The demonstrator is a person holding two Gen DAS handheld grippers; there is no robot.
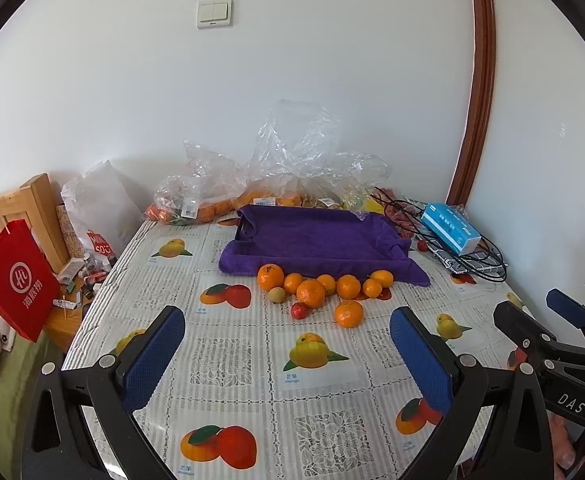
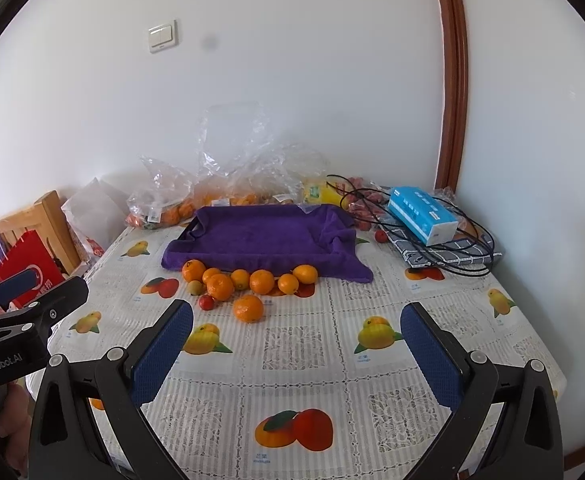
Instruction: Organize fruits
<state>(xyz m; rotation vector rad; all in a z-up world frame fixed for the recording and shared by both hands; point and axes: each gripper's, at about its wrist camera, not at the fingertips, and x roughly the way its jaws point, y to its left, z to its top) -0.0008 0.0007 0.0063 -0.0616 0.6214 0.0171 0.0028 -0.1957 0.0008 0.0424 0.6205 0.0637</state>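
Left wrist view. Left tool (image 1: 288,344) hanging above the near tabletop (image 1: 228,364), jaws spread wide, nothing between them; probably poised for a first pick. Right tool (image 1: 560,312) visible at the right edge, marked "DAS"; open too, judging from its own camera. Oranges (image 1: 310,292) heaped loose against the front edge of the purple towel (image 1: 312,240), one lying just apart nearer the camera; small red fruit (image 1: 299,310) and pale round fruit (image 1: 276,294) on the heap's left. Towel draped over what looks like a tray, likely the intended landing place, none inside yet. Behind it, clear plastic bags (image 1: 220,196) with more fruit and white price stickers, print too small to read. Red paper bag (image 1: 14,280) at left with Chinese characters and a round logo; blue tissue box (image 1: 450,229) on a tangle of black cable (image 1: 488,264).

Right wrist view. Right tool (image 2: 296,340) wide open and empty, well short of the heap (image 2: 248,280). Other tool's body (image 2: 0,360) reading "GenRobot.AI". Cloth prints captioned "mango" beneath Chinese characters.
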